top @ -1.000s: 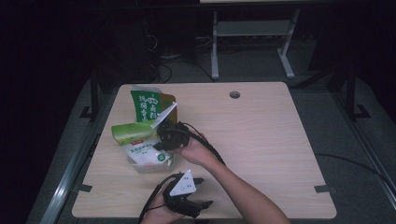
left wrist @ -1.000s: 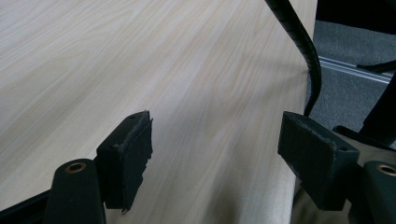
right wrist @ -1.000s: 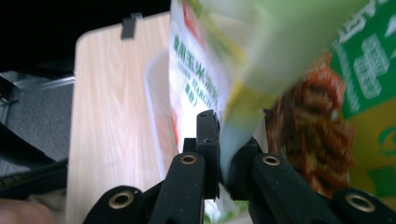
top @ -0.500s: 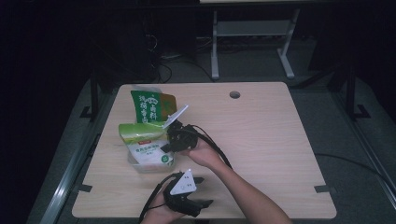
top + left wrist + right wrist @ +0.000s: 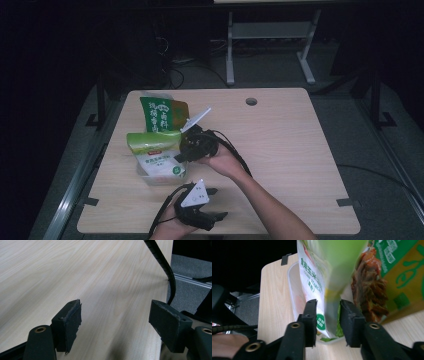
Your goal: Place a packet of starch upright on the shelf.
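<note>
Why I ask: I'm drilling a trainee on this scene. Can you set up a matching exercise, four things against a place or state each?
Things:
1. left claw
2. right claw
3. starch pouch
4. green and yellow bag

Places or states:
a. stands in the clear tub
b. jaws wide apart over bare table
c. behind the tub, toward the table's far side
d. one jaw on each side of the pouch

Pairs: 1-b, 2-d, 3-a, 4-c.

The right claw's jaws have just been opening, with the pouch between them.
</note>
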`<state>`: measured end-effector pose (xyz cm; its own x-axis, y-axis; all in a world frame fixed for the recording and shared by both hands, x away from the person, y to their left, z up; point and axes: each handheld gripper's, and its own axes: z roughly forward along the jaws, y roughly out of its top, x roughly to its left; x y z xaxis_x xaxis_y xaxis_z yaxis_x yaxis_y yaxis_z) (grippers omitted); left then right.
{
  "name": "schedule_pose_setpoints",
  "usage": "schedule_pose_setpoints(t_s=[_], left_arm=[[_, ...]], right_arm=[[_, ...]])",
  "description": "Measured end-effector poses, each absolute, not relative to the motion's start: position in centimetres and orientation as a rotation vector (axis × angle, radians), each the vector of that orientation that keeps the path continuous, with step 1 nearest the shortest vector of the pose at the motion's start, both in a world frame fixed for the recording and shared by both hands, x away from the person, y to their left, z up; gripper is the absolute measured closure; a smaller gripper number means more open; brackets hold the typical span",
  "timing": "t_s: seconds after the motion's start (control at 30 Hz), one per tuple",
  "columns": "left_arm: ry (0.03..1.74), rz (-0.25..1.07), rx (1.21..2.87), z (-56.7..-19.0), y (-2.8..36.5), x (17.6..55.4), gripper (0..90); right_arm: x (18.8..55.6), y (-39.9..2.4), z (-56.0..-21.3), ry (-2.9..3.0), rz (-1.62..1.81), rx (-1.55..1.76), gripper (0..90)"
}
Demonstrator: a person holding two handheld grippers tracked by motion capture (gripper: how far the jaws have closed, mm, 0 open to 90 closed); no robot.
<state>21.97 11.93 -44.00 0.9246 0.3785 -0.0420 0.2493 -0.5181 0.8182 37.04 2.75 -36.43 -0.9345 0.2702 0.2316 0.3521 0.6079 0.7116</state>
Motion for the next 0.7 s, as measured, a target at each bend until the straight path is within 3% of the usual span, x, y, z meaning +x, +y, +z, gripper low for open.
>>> schedule_pose_setpoints(t_s=[0.17, 0.7], left_arm=[[0.455, 0.177, 2.135, -44.0, 12.0, 22.0, 25.4], [0.451, 0.195, 2.143, -43.9, 11.9, 22.3, 24.9]], right_arm=[[36.9, 1.2, -36.0, -2.709, -1.245, -0.592, 56.3], [37.7, -4.9, -35.9, -2.674, -1.28, -0.733, 44.3]])
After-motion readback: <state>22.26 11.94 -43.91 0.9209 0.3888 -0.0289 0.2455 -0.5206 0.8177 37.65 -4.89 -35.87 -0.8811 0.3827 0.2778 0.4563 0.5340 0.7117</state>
